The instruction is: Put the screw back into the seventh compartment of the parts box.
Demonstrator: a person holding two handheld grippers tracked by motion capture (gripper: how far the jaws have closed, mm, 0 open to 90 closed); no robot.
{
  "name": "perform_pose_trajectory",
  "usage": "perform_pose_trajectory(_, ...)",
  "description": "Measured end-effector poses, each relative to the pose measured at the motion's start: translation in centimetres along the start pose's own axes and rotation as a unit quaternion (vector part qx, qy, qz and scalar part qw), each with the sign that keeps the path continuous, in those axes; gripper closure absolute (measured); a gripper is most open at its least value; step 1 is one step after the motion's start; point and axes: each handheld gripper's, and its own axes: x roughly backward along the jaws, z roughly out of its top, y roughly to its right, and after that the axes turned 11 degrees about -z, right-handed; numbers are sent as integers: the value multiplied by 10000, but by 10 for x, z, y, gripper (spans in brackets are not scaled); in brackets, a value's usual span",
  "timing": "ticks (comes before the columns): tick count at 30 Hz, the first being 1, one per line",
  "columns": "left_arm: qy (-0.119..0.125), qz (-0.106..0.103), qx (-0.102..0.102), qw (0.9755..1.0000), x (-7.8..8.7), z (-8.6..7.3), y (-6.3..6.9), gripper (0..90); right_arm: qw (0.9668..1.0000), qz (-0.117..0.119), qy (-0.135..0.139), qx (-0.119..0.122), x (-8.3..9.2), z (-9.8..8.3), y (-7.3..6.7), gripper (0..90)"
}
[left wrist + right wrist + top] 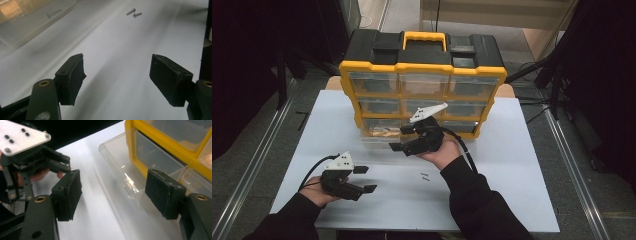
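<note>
A yellow and black organiser cabinet (424, 75) with clear drawers stands on the white table (512, 165). One clear drawer (373, 141) sticks out of its bottom left slot onto the table. In the left gripper view this drawer (27, 27) holds a screw (53, 13). Two loose screws (424, 176) lie on the table, and they are ahead of the left jaws (133, 13). My right gripper (402, 138) is open just right of the drawer, its jaws facing the drawer (122, 172). Nearer the front left, my left gripper (365, 179) is open and empty.
The cabinet frame (160, 147) fills the back middle of the table. The left hand's gripper (25, 152) appears beyond the right jaws. Bare white table lies right of the screws and along the front edge. Dark floor and metal rails flank the table.
</note>
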Motion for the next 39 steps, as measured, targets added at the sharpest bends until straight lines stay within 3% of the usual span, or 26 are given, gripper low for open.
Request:
perform_pose_trajectory(29,-10,-36,-46,10000,1,0,1,276,9998,-6,-216,-53,7,-36,8,307)
perform_pose_trajectory(39,2,-32,-51,10000,0,0,1,277,9999,-36,-129,-7,13,-45,8,304)
